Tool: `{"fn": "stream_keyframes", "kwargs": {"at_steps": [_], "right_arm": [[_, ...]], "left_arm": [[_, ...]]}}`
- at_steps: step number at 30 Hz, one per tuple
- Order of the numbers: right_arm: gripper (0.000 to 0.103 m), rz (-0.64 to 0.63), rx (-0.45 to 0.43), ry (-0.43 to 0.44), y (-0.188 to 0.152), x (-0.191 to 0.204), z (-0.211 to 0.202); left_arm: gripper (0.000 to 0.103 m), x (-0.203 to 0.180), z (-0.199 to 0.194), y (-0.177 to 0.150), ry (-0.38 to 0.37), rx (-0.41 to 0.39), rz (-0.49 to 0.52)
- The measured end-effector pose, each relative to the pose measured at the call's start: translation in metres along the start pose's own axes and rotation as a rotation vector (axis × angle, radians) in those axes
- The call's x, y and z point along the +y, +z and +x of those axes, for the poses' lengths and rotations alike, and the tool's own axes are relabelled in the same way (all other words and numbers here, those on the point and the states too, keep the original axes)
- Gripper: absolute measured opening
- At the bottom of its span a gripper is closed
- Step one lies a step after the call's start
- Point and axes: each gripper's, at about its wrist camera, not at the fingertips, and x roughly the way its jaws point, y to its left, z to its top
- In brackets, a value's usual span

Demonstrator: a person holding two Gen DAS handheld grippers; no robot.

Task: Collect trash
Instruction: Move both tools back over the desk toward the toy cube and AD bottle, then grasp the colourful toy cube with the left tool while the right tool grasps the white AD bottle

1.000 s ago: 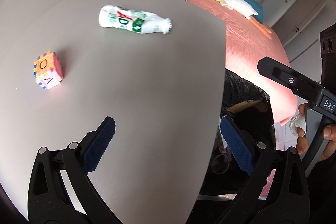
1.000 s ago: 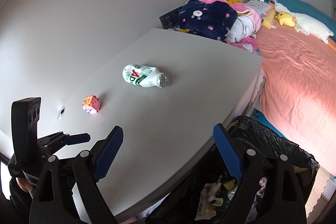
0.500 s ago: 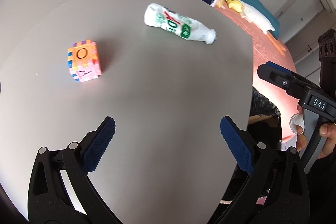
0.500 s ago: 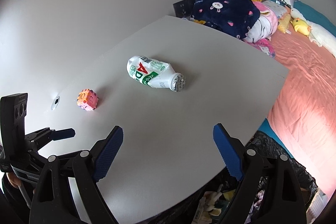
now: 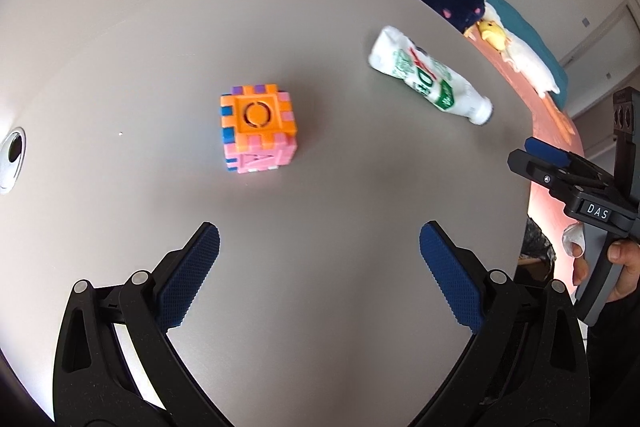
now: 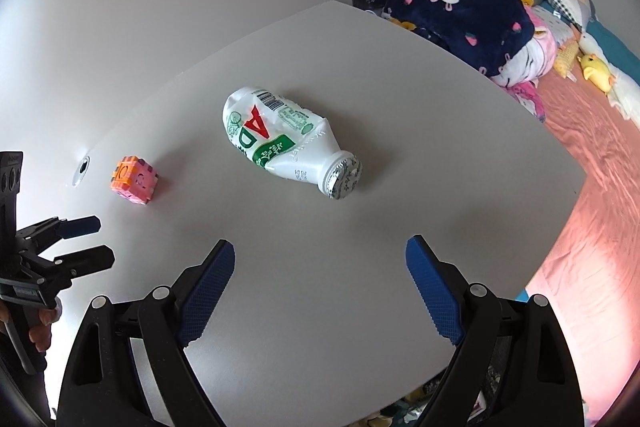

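Left wrist view, left to right: a round hole sits at the worktop's left edge. A foam cube, orange on top and pink on the near face with a letter A, stands near the middle of the worktop, beyond the left gripper. Its fingers are spread wide with only bare worktop between them; nothing is gripped. Further right, the crushed white bottle lies on its side, cap end toward the right edge of the worktop, well apart from the cube. At the right border the right gripper appears in side view, with a hand around its handle.

Right wrist view, left to right: the left gripper enters from the left border, fingers apart, empty. The cube stands just right of the hole. The bottle, white with green and red print and a foil-covered mouth, lies on the worktop ahead of the right gripper, touching neither finger. The right fingers stand wide apart, holding nothing. Beyond the worktop's far right corner, a dark blue blanket is heaped on a bed with a pink sheet; a yellow plush toy lies there.
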Motion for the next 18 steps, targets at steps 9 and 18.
{"fn": "stream_keyframes", "kwargs": {"at_steps": [9,18], "right_arm": [[0.088,-0.088,0.046,-0.002,0.021,0.008,0.027],[0.088,-0.130,0.057,0.014,0.046,0.017,0.050]], "left_arm": [[0.097,0.020,0.013,0.019,0.035,-0.003,-0.042],[0.097,0.032,0.029,0.038,0.045,-0.007,-0.070]]}}
